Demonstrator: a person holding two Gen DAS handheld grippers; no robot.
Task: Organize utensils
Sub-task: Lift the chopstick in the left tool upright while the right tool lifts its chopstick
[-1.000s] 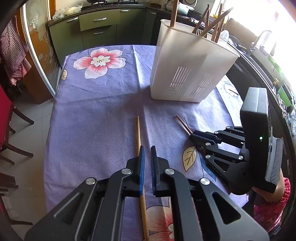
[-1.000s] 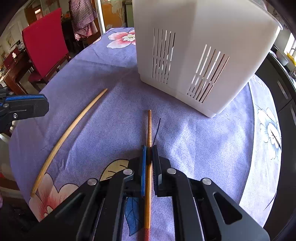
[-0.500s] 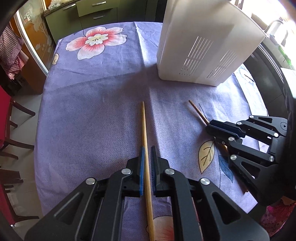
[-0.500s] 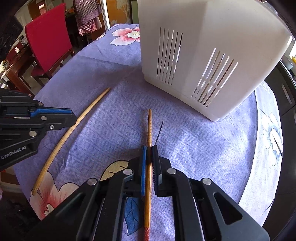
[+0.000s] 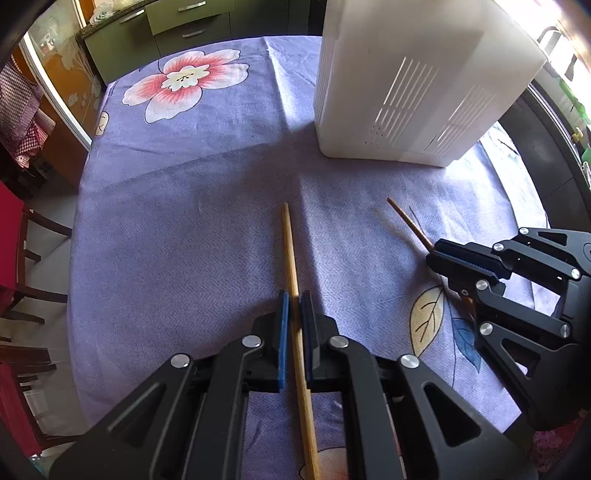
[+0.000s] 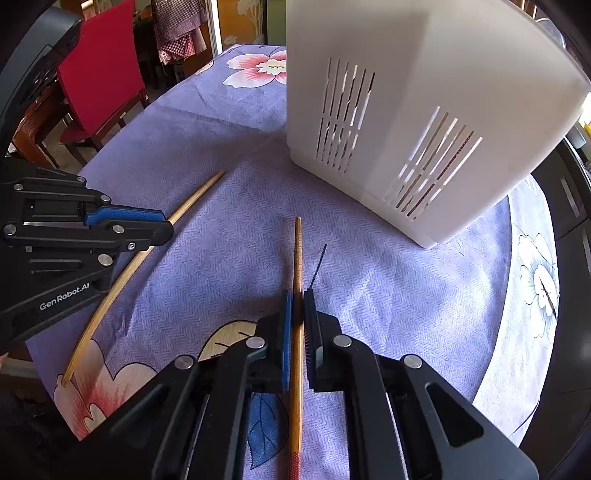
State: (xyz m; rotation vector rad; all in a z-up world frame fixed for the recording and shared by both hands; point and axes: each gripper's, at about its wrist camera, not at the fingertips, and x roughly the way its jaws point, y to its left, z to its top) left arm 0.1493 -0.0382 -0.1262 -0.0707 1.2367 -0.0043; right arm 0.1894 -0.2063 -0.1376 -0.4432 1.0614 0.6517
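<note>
Wooden pale chopstick (image 5: 291, 258) in my left gripper (image 5: 294, 310), darker chopstick (image 6: 297, 258) in my right gripper (image 6: 297, 310), both pinched: I should lift level toward the white slotted plastic holder (image 6: 424, 110).

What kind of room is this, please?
Most likely a home kitchen with a dining area: green drawer cabinets under a counter, a table with a purple floral tablecloth, and a red chair beside it.

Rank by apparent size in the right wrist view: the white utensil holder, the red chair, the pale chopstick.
1. white utensil holder
2. red chair, though it stands farther off, so its true size is unsure
3. pale chopstick
</note>
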